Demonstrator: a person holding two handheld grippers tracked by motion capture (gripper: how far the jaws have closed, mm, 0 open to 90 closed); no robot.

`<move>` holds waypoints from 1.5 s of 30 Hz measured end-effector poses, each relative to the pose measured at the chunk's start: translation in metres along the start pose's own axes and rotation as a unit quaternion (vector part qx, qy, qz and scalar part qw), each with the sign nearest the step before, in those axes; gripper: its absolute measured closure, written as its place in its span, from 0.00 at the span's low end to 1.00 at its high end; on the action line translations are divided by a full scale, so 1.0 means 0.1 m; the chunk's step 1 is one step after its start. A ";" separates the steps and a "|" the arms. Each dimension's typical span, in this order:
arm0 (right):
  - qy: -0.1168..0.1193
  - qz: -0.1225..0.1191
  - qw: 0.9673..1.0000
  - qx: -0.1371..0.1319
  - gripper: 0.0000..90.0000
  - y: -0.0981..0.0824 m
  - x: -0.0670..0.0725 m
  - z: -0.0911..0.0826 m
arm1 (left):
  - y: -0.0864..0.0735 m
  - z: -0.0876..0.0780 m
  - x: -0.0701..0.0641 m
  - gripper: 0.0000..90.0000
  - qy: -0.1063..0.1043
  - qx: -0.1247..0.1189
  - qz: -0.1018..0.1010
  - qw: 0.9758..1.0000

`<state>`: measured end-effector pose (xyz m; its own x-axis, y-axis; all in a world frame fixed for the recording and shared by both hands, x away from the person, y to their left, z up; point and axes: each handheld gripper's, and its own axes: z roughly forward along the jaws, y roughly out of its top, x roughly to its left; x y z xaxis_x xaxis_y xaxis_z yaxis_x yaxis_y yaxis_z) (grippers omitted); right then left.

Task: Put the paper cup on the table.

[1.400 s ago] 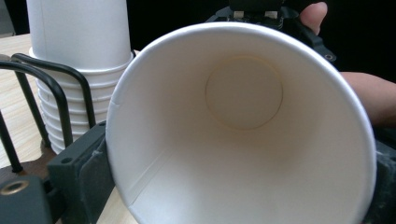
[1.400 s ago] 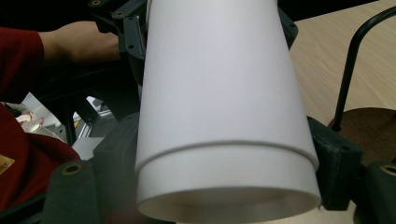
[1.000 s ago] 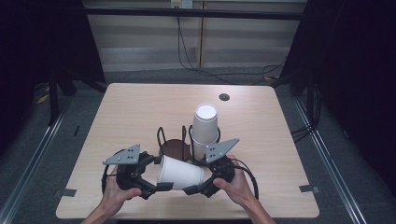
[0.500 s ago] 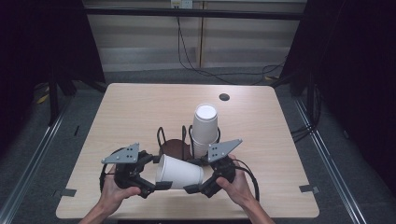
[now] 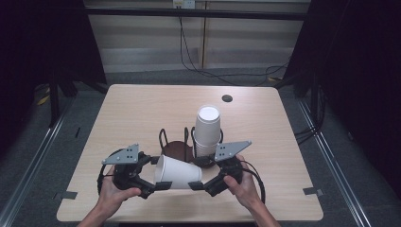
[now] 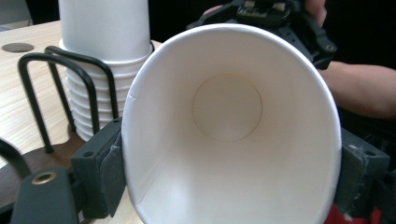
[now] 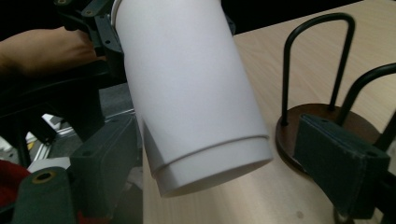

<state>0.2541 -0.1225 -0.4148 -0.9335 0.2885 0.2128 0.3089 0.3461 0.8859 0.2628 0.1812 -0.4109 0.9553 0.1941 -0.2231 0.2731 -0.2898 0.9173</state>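
White paper cup [image 5: 177,172] is lying on its side, held up off the bench [image 5: 142,109] just in front of the wire cup rack [image 5: 177,144]. Left gripper [image 5: 158,185] is at the rim end; its fingers [image 6: 105,170] have just been closing and are clamped on both sides of the rim, squishing the mouth a bit oval. Right gripper [image 5: 197,186] is at the cup's base end; one finger [image 7: 112,154] touches the wall, the other stands off, so fingers apart w/ the cup between them. Behind, in the rack's right slot, stands a stack of upside-down cups [image 5: 208,130]. Small dark disc [image 5: 227,98] sits well beyond the rack.
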 end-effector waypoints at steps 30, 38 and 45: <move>-0.120 0.038 0.992 0.005 0.15 -0.27 -0.02 -0.22 | 0.08 -0.27 0.08 0.16 0.076 0.086 -0.022 0.993; -0.127 0.039 0.991 0.000 0.15 -0.28 -0.03 -0.26 | 0.11 -0.42 0.12 0.16 0.098 0.108 -0.024 0.989; -0.130 0.042 0.991 0.000 0.15 -0.29 -0.04 -0.28 | 0.11 -0.50 0.19 0.16 0.117 0.129 -0.037 0.984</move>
<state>0.2435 -0.1584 -0.4300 -0.8260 0.5368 0.1720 0.3833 0.3110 0.8697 0.2782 0.2287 -0.3887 0.8876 0.4258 -0.1759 0.3892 -0.4887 0.7809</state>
